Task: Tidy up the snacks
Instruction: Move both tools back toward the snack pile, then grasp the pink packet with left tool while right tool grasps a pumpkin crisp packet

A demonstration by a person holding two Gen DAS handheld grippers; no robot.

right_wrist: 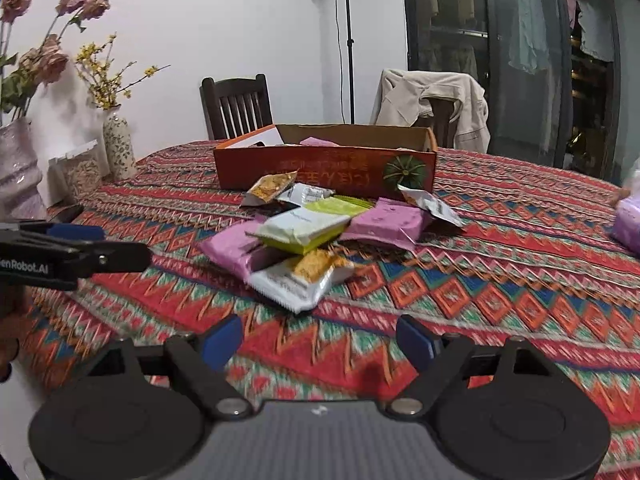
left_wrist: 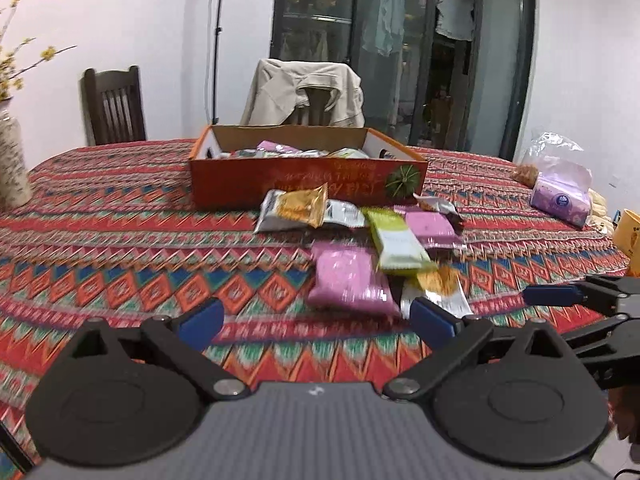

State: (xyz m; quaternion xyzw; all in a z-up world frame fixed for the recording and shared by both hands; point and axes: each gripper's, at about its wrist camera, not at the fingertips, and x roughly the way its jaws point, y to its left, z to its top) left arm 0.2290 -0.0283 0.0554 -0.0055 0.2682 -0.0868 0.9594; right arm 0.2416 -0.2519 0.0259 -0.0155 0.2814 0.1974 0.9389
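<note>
A heap of snack packets lies on the patterned tablecloth in front of an orange cardboard box that holds more packets. A pink packet, a green-and-white one and a white-and-orange one sit nearest. My left gripper is open, low over the cloth, just short of the pink packet. My right gripper is open with only cloth between its fingers, just short of the white-and-orange packet.
Vases with flowers and a jar stand at the table's left edge. A purple tissue pack and a plastic bag sit at the right. Two chairs, one draped with a beige jacket, stand behind the table.
</note>
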